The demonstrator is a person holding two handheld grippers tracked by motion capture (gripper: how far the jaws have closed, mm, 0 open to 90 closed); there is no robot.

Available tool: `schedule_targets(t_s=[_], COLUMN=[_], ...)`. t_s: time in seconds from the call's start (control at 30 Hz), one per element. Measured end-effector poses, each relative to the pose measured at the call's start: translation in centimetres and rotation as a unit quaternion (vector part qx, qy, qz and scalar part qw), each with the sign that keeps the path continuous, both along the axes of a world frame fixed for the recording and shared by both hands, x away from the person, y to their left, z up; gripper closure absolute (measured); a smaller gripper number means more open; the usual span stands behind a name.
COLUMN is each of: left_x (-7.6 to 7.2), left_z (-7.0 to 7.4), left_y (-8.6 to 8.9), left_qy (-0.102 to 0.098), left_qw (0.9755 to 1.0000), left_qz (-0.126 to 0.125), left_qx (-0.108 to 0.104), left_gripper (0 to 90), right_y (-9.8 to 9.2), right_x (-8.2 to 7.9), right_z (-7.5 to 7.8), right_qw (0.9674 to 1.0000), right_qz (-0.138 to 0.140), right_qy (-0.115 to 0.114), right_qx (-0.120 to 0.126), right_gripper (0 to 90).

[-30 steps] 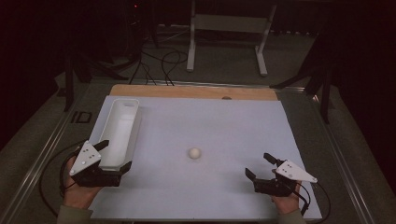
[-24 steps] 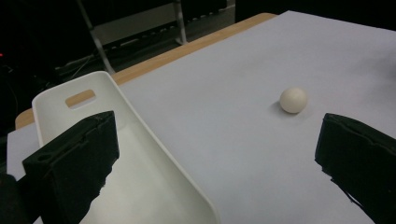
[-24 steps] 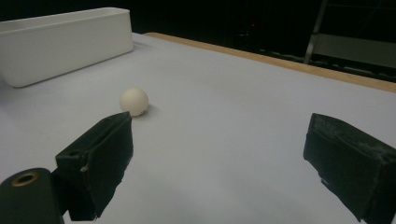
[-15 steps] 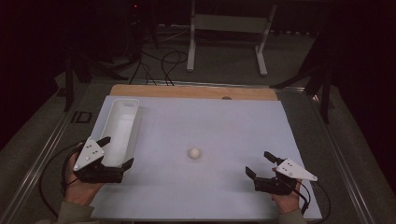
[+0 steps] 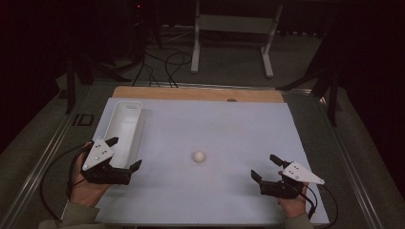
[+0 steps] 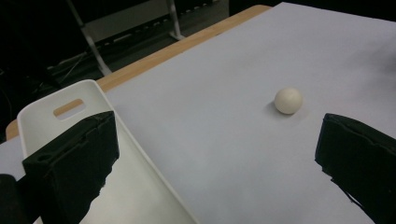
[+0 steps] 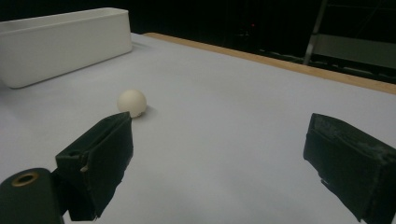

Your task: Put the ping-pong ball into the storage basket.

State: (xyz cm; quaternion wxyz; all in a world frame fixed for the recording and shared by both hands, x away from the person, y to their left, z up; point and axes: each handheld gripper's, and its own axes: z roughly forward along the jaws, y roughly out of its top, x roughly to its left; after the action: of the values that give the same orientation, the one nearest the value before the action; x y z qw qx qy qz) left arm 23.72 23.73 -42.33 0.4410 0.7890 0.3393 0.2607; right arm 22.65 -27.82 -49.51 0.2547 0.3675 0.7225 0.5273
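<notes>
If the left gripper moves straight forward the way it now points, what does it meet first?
Probably the small white ball: it lies ahead, right of centre between the open left gripper's jaws, though depth is unclear.

This looks like a lab or test room set up for recording, dark all around with light only on the bench [image 5: 200,95]. The bench is covered by a plain white sheet [image 5: 229,129], its wooden far edge left bare. Beyond that edge, loose cables [image 5: 165,62] run over a grey carpeted floor [image 5: 229,71], beside a white metal stand [image 5: 234,28] and black tripod legs [image 5: 79,71].
</notes>
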Motion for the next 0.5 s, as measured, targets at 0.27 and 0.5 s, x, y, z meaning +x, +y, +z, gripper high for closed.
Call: schedule_targets(t_s=[0.27,0.5], left_x=[0.5,1.0], left_z=[0.2,0.3], left_y=[-0.8,-1.3], left_qy=[0.008,0.013], left_qw=[0.9999,0.9998], left_qz=[-0.005,-0.012], left_qx=[0.01,0.011], left_gripper=[0.1,0.1], right_y=[0.0,0.0], right_x=[-0.1,-0.1], right_z=[0.1,0.1], right_qw=[1.0,1.0], right_qz=[-0.001,-0.001], right_qy=[0.0,0.001], right_qx=[0.003,0.003], right_gripper=[8.2,8.1])
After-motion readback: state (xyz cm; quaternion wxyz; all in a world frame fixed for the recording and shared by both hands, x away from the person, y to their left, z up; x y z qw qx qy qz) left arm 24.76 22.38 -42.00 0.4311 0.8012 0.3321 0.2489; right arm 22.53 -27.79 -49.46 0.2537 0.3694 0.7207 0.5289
